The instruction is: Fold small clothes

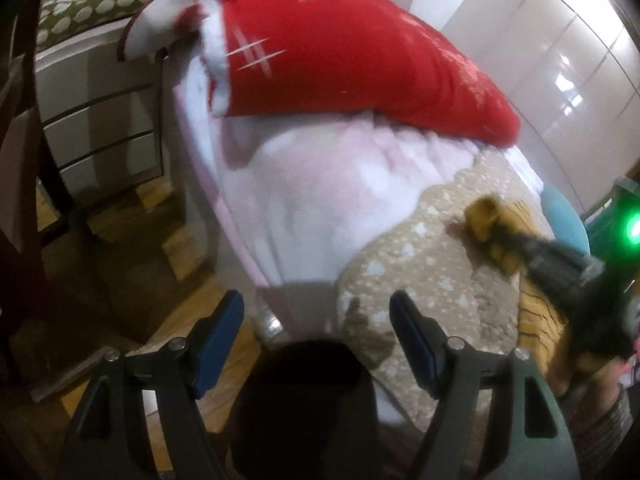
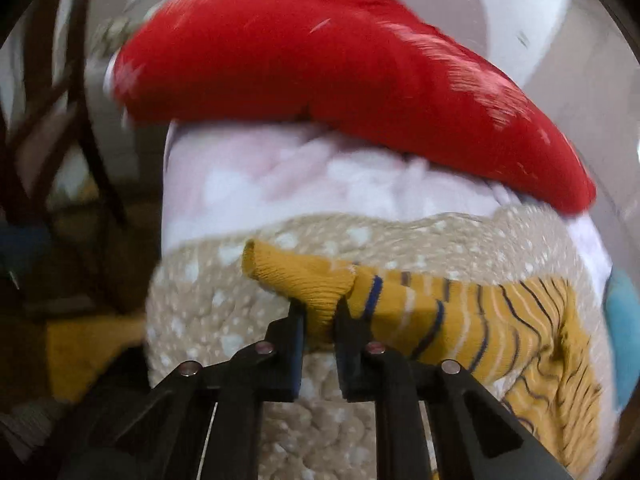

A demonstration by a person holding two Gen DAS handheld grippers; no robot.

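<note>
Right gripper (image 2: pixel 319 312) jaws clamped on ribbed cuff of mustard striped sock (image 2: pixel 460 316); sock lies across beige dotted blanket (image 2: pixel 208 320), just in front of pink blanket (image 2: pixel 260 176) and red pillow (image 2: pixel 320 60). Left gripper (image 1: pixel 316 320) jaws wide apart, nothing between them, hovering over blanket edge, well apart from sock. Step in hand: cuff grab, start of fold. Next move likely calls for carrying cuff over toward toe, left gripper pinning far end.
</note>
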